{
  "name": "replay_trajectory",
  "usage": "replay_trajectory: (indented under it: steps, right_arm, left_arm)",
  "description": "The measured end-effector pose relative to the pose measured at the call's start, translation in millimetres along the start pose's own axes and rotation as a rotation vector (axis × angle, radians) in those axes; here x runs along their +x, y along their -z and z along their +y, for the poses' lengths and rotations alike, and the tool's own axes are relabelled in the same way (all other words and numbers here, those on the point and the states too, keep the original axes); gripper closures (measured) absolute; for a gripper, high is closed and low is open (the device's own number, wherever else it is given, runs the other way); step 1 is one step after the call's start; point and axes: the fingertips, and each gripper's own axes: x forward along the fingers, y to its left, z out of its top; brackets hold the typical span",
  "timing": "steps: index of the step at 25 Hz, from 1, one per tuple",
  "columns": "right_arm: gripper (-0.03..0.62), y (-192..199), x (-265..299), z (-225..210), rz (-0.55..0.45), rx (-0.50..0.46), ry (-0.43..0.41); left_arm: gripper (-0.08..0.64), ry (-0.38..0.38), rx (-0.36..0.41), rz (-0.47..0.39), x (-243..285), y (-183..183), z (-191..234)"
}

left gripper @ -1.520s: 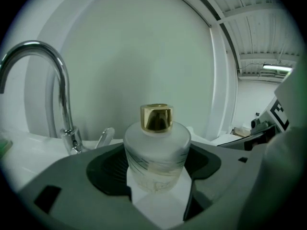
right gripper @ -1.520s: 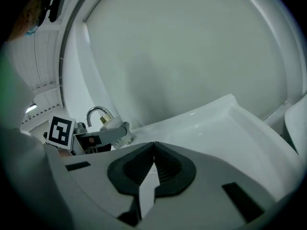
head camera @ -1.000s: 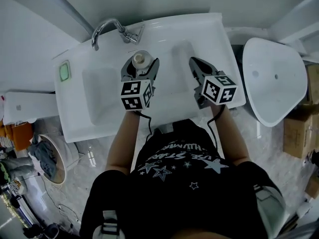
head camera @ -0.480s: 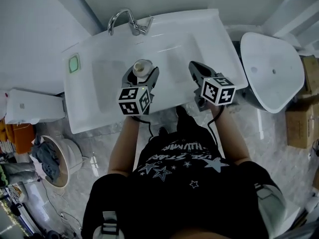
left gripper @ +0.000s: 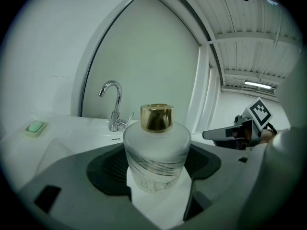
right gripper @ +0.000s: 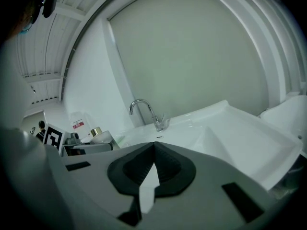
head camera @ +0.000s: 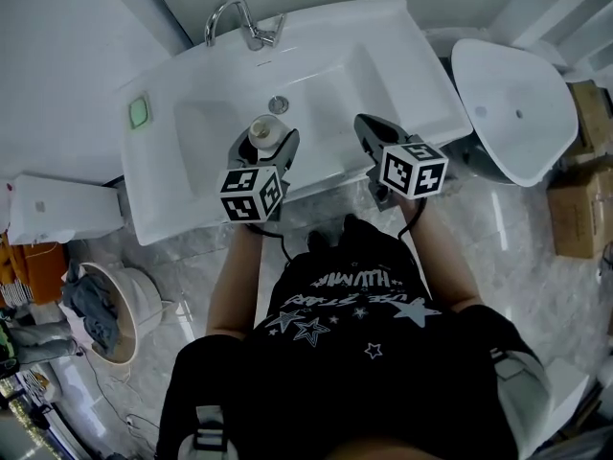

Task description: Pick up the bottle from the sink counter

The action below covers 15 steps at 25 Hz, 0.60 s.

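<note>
A frosted glass bottle with a gold cap sits between the dark pads of my left gripper, which is shut on its round body. The bottle stands upright in the grip, held above the white sink near the basin's front. My right gripper hovers to the right of it over the basin, its jaws pressed together with nothing between them. From the right gripper view the bottle shows at the far left.
A chrome faucet rises at the back of the sink, with the drain below it. A green soap bar lies on the left counter. A white toilet stands right; a bin and cardboard boxes sit on the floor.
Both grippers have drawn back from the faucet toward the sink's front edge. The bottle has come along in the left gripper, away from the counter by the faucet.
</note>
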Motion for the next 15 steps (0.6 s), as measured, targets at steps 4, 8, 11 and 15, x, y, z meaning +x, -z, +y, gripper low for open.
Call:
replay_trajectory:
  steps: [4,8,11,15]
  right_arm:
    - [0.586,6.8,-3.9,-1.9,0.007,-0.006,0.020]
    - [0.586,8.1,-10.8,-7.2,0.002,-0.011,0.019]
    - [0.586,14.3,-20.1,-13.1,0.007,-0.008,0.011]
    - [0.586,24.6,-35.8,-13.9,0.029,-0.006,-0.015]
  left_arm:
    - [0.219,-0.008,-0.008,0.006,-6.3,8.9,-3.0]
    - [0.221,-0.020,-0.005,0.011,-10.3,13.5,-9.9]
    - [0.221,-0.029,-0.001,0.013,-14.1,17.6,-21.4]
    - [0.219,-0.045,-0.007,0.014,-23.0,23.4,-39.9]
